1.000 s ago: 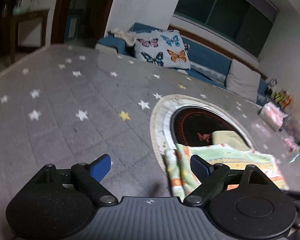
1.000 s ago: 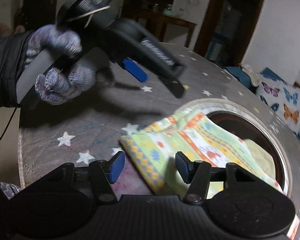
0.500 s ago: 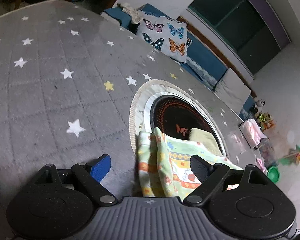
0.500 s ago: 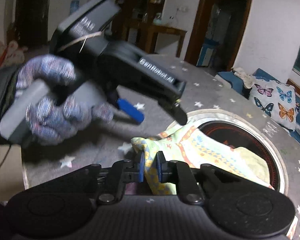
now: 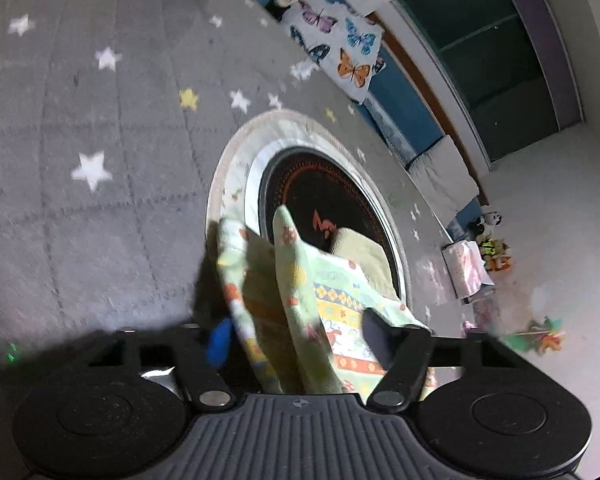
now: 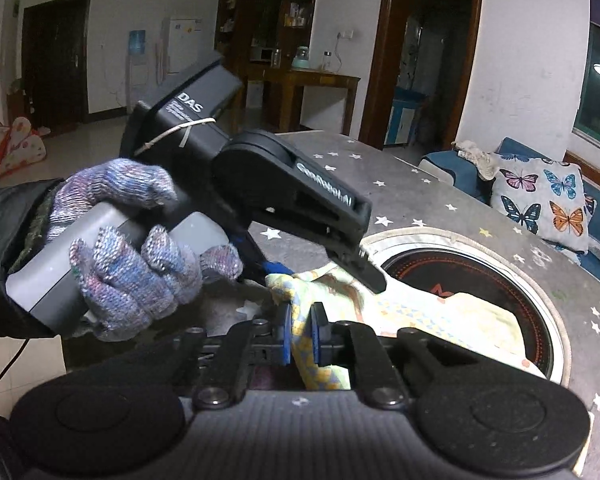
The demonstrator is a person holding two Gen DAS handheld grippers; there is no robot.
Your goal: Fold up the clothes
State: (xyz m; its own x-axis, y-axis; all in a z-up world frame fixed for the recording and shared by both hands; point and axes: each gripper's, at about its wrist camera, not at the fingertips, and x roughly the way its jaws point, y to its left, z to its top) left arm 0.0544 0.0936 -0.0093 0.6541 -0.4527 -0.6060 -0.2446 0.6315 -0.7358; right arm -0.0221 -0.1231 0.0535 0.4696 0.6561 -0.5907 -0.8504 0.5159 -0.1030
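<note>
A light green patterned cloth (image 5: pixel 300 292) lies partly over a round black hotplate on the grey star-print table. My right gripper (image 6: pixel 300 334) is shut on the cloth's raised near corner (image 6: pixel 306 344). My left gripper (image 5: pixel 296 336) is open, its blue pad (image 5: pixel 219 342) and dark right finger standing on either side of a lifted fold of the cloth. In the right wrist view the left gripper (image 6: pixel 320 268), held by a gloved hand (image 6: pixel 140 240), reaches down over the same corner.
The round hotplate (image 5: pixel 324 200) with a pale fringed rim sits in the table's middle. A butterfly cushion (image 5: pixel 336 48) and blue sofa lie beyond the table's far edge. Toys (image 5: pixel 496 248) lie on the floor at right.
My right gripper closed on the cloth's corner and lifted it. My left gripper moved down and forward over the cloth, so the raised fold now stands between its open fingers.
</note>
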